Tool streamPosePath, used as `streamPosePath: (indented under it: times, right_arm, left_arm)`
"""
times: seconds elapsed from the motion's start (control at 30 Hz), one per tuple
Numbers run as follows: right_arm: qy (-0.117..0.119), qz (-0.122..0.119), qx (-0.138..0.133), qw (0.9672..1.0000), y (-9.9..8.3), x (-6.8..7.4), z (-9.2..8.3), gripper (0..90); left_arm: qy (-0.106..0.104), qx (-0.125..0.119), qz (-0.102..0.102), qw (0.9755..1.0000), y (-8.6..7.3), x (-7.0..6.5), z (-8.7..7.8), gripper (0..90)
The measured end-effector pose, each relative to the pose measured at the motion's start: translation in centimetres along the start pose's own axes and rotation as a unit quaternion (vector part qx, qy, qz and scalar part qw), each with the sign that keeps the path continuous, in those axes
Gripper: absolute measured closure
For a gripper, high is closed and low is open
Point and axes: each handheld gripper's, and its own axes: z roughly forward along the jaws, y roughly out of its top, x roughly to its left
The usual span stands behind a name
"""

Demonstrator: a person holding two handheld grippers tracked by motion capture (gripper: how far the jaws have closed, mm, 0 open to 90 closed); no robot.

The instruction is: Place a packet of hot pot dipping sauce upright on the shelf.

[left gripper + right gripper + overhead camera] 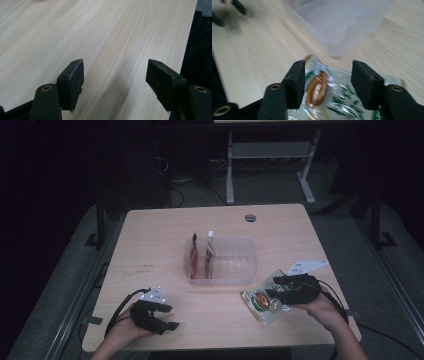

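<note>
Right gripper view looks along the right gripper [327, 85], whose matte black jaws stand spread over a glossy, crinkled clear snack packet [322, 87] printed green and brown, lying flat on the pale wood-grain table [257, 55]; whether the pads touch it is unclear. Just beyond sits a frosted plastic tub [235, 257] holding two upright packets [201, 257]. Nearer the front edge, the left gripper [167, 316] rests spread and empty.

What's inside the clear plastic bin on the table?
Two snack packets stand upright at the left end of the clear bin; the rest looks bare. Their lower parts blur behind its frosted wall.
</note>
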Motion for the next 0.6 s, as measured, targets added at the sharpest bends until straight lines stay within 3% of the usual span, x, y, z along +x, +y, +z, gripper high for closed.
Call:
streamPosePath:
  times: [0.07,0.3,0.43,0.6]
  right_arm:
    - [-0.012,0.011,0.002,0.9999,-0.4,-1.0,0.0,49.8]
    - [-0.068,0.051,0.011,0.9963,-1.9,-4.7,-0.2,87.7]
    - [-0.091,0.074,0.019,0.9929,-2.6,-6.5,-0.1,89.8]
    - [-0.093,0.089,0.048,0.9905,-3.8,-7.8,0.9,89.7]
  left_arm:
    - [0.000,0.002,0.006,1.0000,0.0,0.0,0.0,30.5]
    - [-0.001,-0.003,0.004,1.0000,0.1,-0.2,0.1,30.6]
    - [-0.001,0.002,0.005,1.0000,0.3,-0.2,0.3,30.6]
    - [-0.005,0.006,0.009,0.9999,0.3,-0.3,0.5,30.7]
